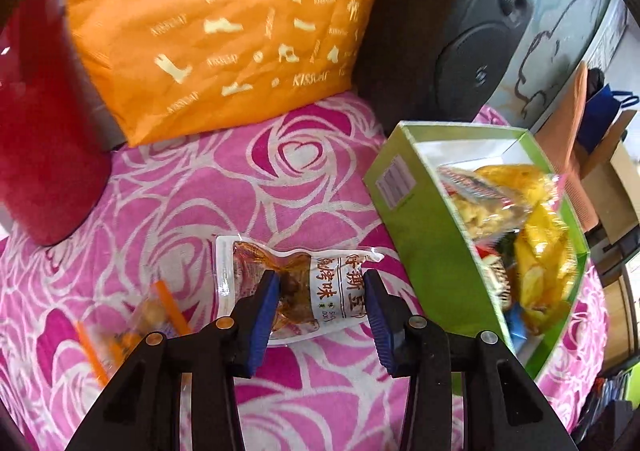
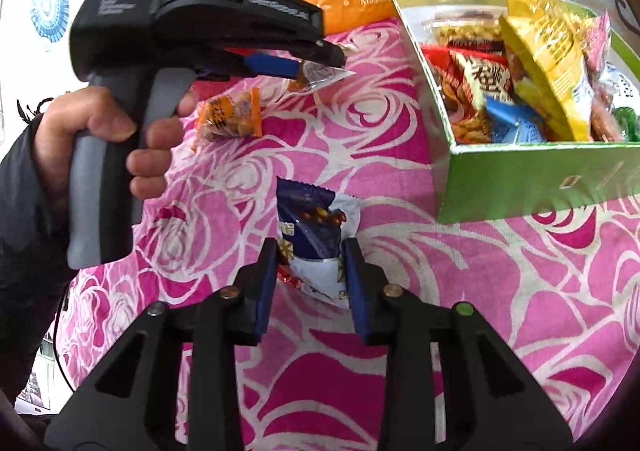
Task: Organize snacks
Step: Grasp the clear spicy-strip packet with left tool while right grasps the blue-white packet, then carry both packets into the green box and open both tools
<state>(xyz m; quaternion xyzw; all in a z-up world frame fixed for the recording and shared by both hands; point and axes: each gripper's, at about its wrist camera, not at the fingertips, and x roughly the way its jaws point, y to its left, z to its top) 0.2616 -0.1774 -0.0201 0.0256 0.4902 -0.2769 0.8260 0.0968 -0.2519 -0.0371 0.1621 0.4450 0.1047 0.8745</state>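
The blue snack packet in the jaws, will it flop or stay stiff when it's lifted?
The blue snack packet probably flops: thin, crinkled wrapper. It looks light, with small pieces pictured on it. Its glossy film might slip between the right gripper jaws.

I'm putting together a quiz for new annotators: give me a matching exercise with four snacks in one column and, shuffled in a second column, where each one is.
Snacks
1. clear pouch with brown filling
2. blue-and-white packet
3. orange packet
4. yellow bag

Places
A. inside the green box
B. lying free on the pink cloth
C. between the fingers of the left gripper
D. between the fingers of the right gripper

Pairs: 1-C, 2-D, 3-B, 4-A
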